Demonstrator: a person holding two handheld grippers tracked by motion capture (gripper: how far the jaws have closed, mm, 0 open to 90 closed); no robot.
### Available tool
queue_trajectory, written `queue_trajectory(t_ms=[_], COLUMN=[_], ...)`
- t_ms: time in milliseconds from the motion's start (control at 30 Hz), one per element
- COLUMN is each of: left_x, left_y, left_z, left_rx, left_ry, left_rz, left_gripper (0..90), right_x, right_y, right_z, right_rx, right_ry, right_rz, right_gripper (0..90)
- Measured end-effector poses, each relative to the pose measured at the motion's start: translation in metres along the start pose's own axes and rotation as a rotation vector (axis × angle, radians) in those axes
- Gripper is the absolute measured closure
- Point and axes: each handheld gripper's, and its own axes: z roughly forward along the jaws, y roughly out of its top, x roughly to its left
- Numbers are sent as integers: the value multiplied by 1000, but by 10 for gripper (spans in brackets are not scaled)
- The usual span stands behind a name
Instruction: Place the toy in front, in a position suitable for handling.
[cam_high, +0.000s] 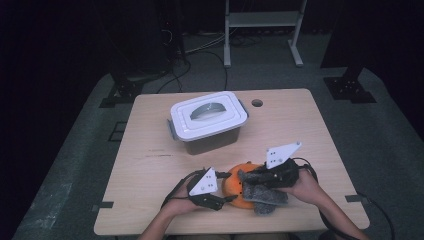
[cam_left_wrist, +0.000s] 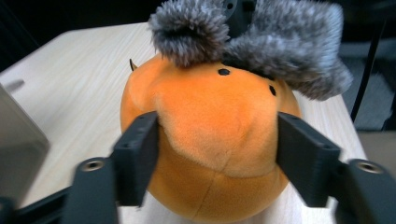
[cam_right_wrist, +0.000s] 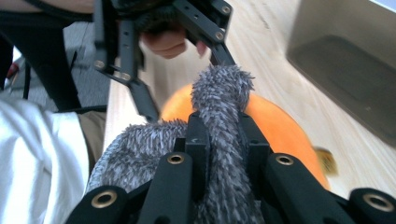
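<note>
Right gripper (cam_right_wrist: 219, 140) pinches a fold of the grey furry cloth (cam_right_wrist: 140, 149), its jaws pressed tight on it. Left gripper (cam_left_wrist: 217, 154) has its jaws on both sides of the orange plush ball (cam_left_wrist: 210, 140), touching its flanks; a firm press I cannot tell. Ball and cloth sit at the near edge of the table (cam_high: 150, 170), before the lidded plastic box (cam_high: 207, 120). No writing can be read.

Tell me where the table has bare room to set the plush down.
Bare wood lies left of the lidded box, from the far edge to the near one. Right of the box, past the round hole, is free too. The near middle is crowded: both grippers and the orange plush with its grey fur.
</note>
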Motion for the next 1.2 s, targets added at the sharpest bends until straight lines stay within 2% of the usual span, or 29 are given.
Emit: queue_trajectory(t_ms=[133,200,267,333,433,533,667,800,867,933,1000,1033,1100,1200], left_x=[-6,-8,-8,-8,-8,-7,-2,0,2,2,1,0,0,2], left_y=[3,4,3,3,3,2,0,-2,-3,-3,-2,-2,-1,3], left_z=[-1,-3,-4,-4,-4,-3,-3,-4,-3,-1,4,6,6,5], left_rx=[9,24,24,16,15,3,6,12,-2,-20,-6,10,15,3], left_ry=[12,13,13,12,11,7,6,-4,-8,-17,-14,-4,15,37], left_rz=[83,112,117,110,110,82,48,20,-5,-23,-18,-9,1,-39], left_gripper=[414,420,421,425,428,431,429,422,384,285,202,193,271,360], right_x=[-1,-8,-14,-21,-30,-36,-34,-23,-18,-18,-21,-22,-23,-17], right_y=[14,19,22,21,13,0,-18,-29,-34,-38,-40,-39,-33,-17], right_z=[7,12,14,14,10,1,-12,-22,-24,-24,-23,-21,-18,-13], right_rx=[12,16,25,23,25,26,17,4,5,-2,-15,-19,-24,-40], right_ry=[6,11,11,3,-36,-73,-100,-87,-93,-98,-104,-104,-100,-81], right_rz=[-20,-23,-12,8,42,75,112,105,104,116,128,130,120,80], right_gripper=[775,775,776,776,775,776,775,774,773,773,773,773,775,776])
